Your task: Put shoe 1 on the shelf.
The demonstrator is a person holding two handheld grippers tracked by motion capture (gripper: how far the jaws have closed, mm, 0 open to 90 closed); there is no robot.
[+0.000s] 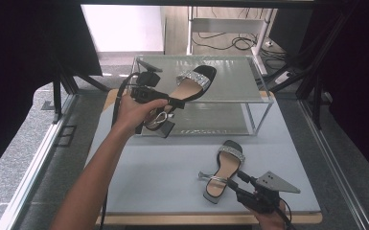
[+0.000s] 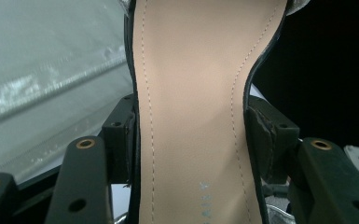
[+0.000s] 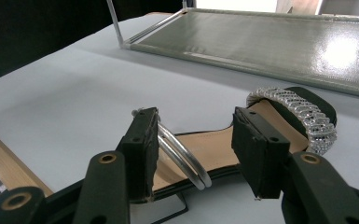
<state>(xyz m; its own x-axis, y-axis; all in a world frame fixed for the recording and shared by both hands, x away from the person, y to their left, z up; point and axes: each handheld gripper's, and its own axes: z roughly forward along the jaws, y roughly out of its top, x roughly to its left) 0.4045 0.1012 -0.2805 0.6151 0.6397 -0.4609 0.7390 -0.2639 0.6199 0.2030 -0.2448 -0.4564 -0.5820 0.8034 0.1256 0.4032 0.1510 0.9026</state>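
While the left gripper (image 1: 172,101) clamps one sandal (image 1: 191,85) over the glass rack's top shelf (image 1: 235,76) — not yet set down — the right gripper's (image 1: 235,184) jaws straddle the second sandal (image 1: 225,167) on the counter (image 1: 148,167), contact unclear.

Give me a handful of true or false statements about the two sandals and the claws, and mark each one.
1. The left claw grips a sandal by its sides. True.
2. That sandal lies flat on the grey table. False: it is held up at the glass rack's top shelf.
3. The second sandal rests on the table. True.
4. The right claw is clamped on it. False: its jaws straddle the heel end, with a gap visible at one pad.
5. Both sandals have sparkly toe straps. True.
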